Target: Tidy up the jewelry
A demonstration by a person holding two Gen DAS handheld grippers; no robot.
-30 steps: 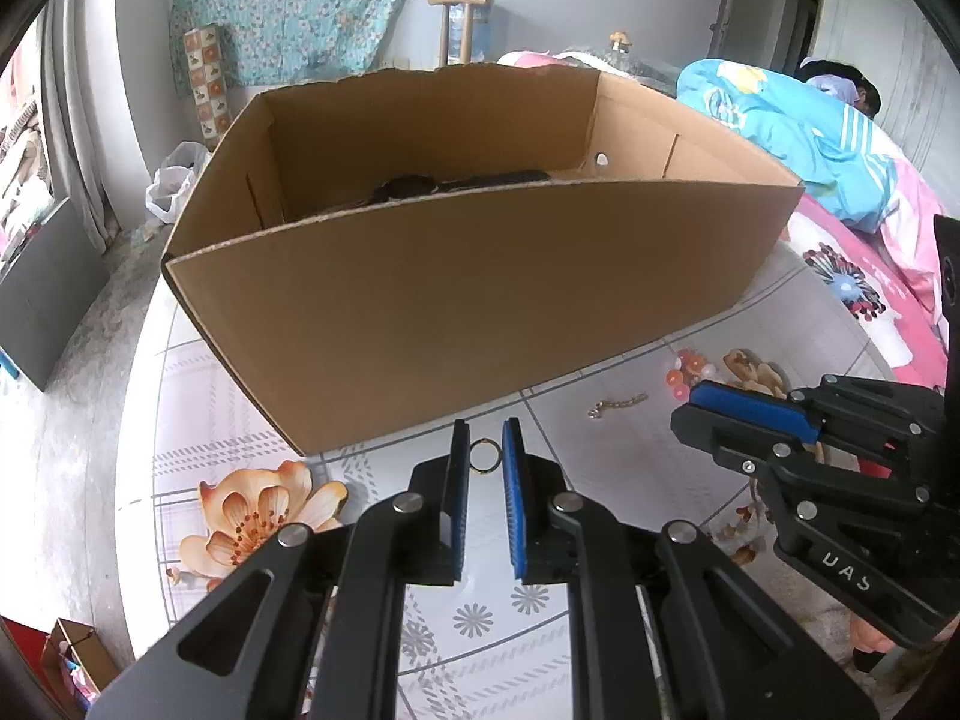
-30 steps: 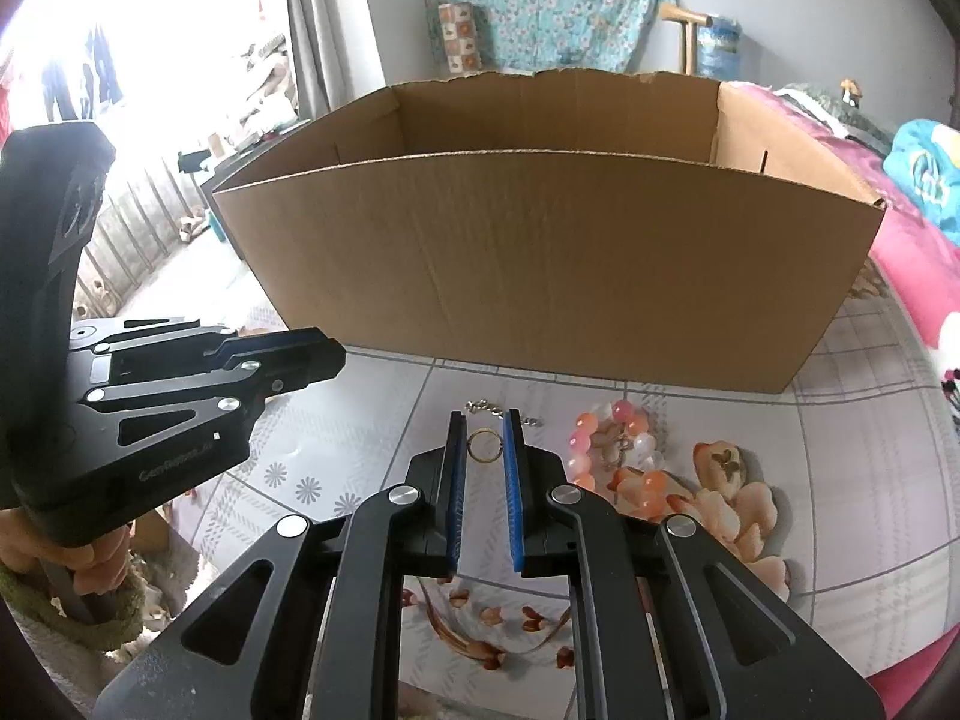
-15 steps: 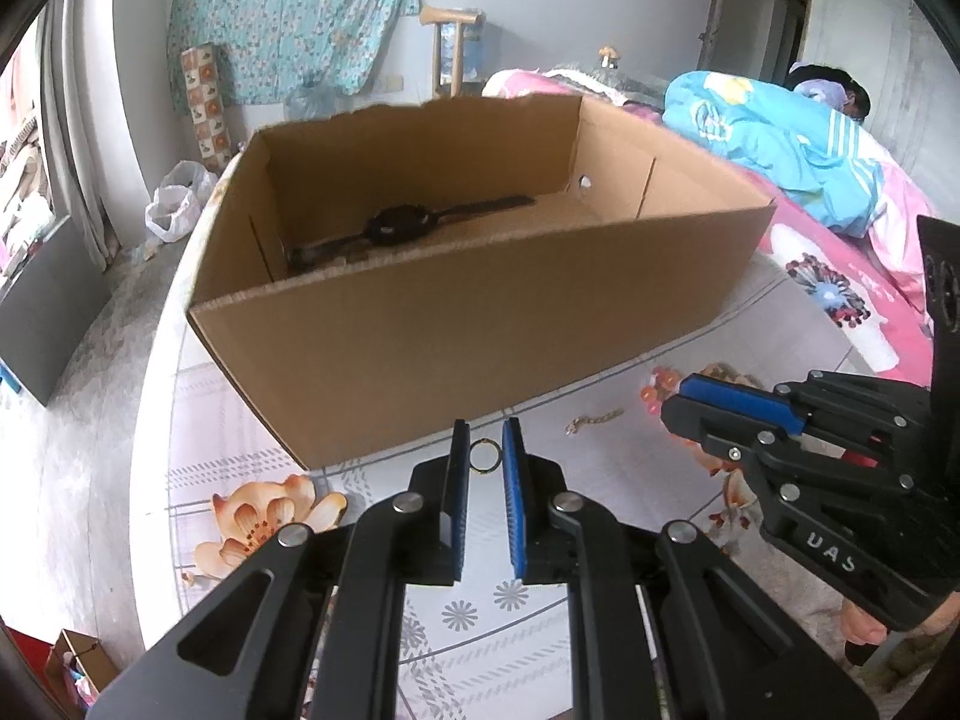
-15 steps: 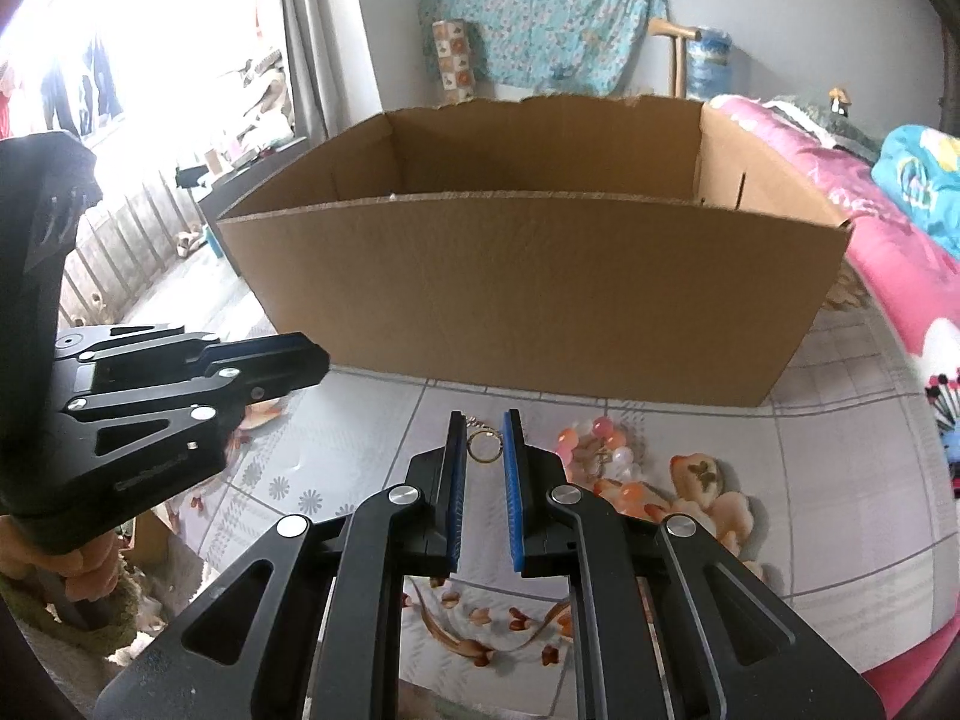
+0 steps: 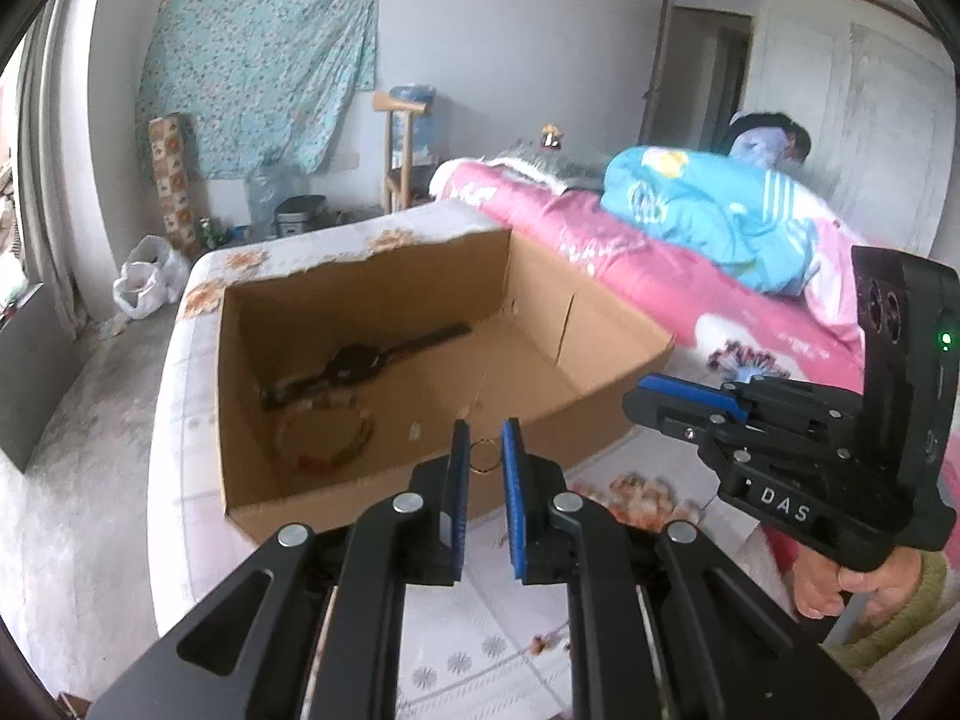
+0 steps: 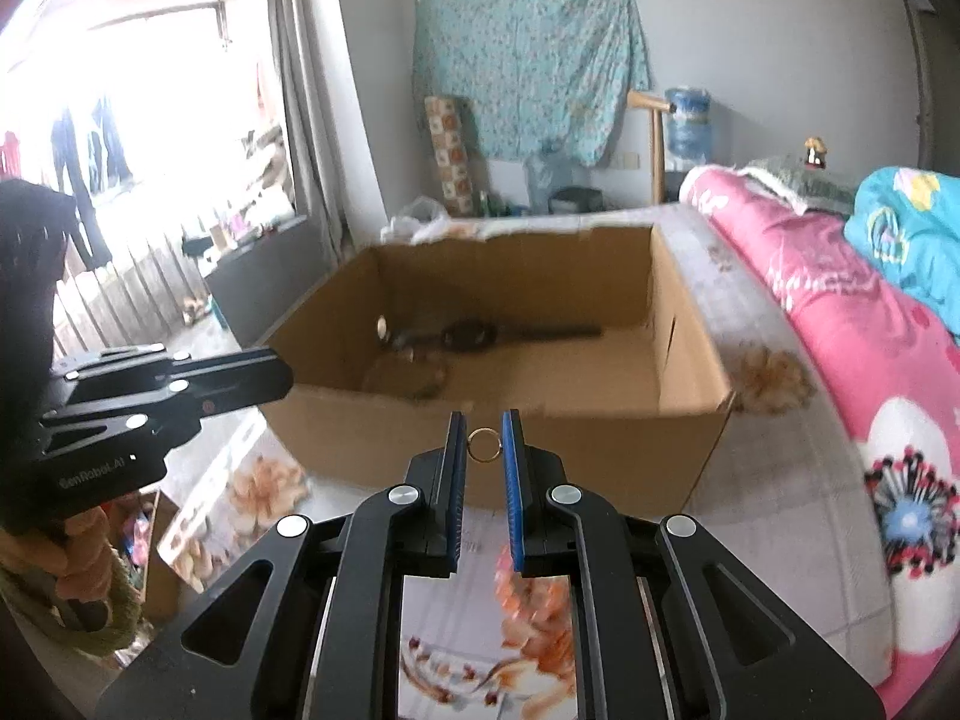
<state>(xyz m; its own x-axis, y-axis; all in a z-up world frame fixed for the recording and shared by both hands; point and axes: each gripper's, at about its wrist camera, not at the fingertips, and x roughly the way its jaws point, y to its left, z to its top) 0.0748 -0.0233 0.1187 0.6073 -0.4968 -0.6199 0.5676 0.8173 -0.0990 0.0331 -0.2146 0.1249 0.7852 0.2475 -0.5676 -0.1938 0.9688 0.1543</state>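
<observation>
Now my left claw [image 5: 485,456] and right claw [image 6: 485,444] each pinch a small gold ring [image 5: 483,457] — lifted above the cardboard box [image 5: 360,480] for dropping in.

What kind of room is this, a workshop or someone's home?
Most likely a lived-in bedroom at home. A bed with a pink floral cover and a blue quilt runs along one side, a patterned cloth hangs on the wall, and a cardboard box sits on a flowered tablecloth.
</observation>
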